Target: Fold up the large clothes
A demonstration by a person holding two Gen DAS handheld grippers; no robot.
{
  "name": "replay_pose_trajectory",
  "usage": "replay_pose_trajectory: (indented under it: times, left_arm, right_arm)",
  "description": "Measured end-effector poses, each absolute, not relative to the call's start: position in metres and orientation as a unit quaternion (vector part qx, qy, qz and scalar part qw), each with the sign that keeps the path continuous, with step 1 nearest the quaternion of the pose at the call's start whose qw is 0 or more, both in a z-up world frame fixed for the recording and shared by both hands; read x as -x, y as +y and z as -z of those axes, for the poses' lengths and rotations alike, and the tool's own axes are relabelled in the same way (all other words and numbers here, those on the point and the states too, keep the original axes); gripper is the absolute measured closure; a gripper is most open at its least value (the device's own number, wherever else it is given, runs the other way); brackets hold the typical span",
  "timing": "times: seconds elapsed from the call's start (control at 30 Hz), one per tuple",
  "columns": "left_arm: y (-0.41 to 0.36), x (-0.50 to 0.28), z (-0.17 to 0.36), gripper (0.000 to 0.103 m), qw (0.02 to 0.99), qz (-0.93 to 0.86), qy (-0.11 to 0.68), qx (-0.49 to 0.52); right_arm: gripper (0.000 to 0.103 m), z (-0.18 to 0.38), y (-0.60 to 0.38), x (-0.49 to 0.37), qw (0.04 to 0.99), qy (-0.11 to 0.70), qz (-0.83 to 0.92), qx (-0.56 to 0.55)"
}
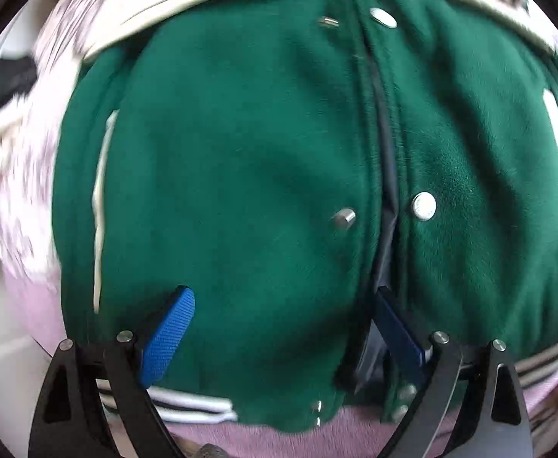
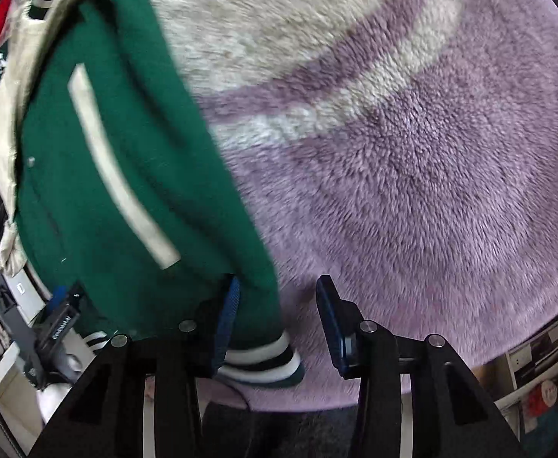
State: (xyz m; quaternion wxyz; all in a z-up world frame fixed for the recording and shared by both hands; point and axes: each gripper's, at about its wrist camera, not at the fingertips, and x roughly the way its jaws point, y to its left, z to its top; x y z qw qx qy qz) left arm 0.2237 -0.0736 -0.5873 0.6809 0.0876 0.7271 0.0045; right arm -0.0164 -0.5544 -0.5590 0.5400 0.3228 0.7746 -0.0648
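A green varsity jacket [image 1: 240, 160] lies front-up, its snaps undone, on a fluffy lilac-and-cream rug [image 2: 412, 175], cream sleeves already laid across the top. The left gripper [image 1: 282, 328] hangs over the hem, fingers spread, pressing or hovering, hard to say. The right gripper [image 2: 279, 316] stands apart, empty, beside the jacket's edge. Judged mid-fold: next comes gripping the striped hem [image 2: 263, 362] with both tools and carrying it toward the collar.

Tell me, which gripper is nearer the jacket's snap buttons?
Left. The left gripper hangs right over the snaps; the right gripper is at the jacket's striped hem, over the rug.
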Motion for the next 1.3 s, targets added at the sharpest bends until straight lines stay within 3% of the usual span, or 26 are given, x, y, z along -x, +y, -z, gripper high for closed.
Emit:
replay_pose_trajectory:
  times: [0.13, 0.23, 0.53, 0.63, 0.77, 0.97, 1.03, 1.07, 1.3]
  left_arm:
    - [-0.013, -0.218, 0.555, 0.008, 0.692, -0.038, 0.721, -0.007]
    - [0.047, -0.231, 0.542, 0.008, 0.715, -0.114, 0.69, -0.006]
    - [0.108, -0.367, 0.61, 0.008, 0.73, -0.143, 0.654, -0.137]
    - [0.142, -0.384, 0.612, 0.001, 0.729, -0.153, 0.661, -0.086]
    - [0.172, -0.378, 0.606, 0.0, 0.733, -0.158, 0.66, -0.039]
    - [0.128, -0.369, 0.573, 0.0, 0.749, -0.125, 0.648, -0.057]
    - [0.126, -0.374, 0.573, 0.0, 0.747, -0.121, 0.65, -0.07]
    - [0.127, -0.375, 0.574, 0.0, 0.746, -0.118, 0.652, -0.067]
    - [0.133, -0.376, 0.573, 0.0, 0.741, -0.114, 0.659, -0.064]
  right_arm:
    - [0.059, 0.514, -0.558, 0.015, 0.574, 0.763, 0.086, -0.284]
    - [0.059, 0.483, -0.542, -0.001, 0.602, 0.747, 0.069, -0.275]
    - [0.059, 0.489, -0.462, -0.115, 0.62, 0.736, 0.014, -0.27]
    - [0.059, 0.48, -0.448, -0.119, 0.631, 0.739, 0.017, -0.236]
    - [0.059, 0.467, -0.452, -0.13, 0.64, 0.739, 0.014, -0.212]
    - [0.059, 0.447, -0.498, -0.154, 0.634, 0.734, 0.019, -0.243]
    - [0.058, 0.441, -0.506, -0.146, 0.614, 0.727, -0.026, -0.307]
    - [0.052, 0.444, -0.506, -0.146, 0.6, 0.728, -0.051, -0.327]
    - [0.05, 0.499, -0.395, -0.139, 0.543, 0.742, -0.183, -0.349]
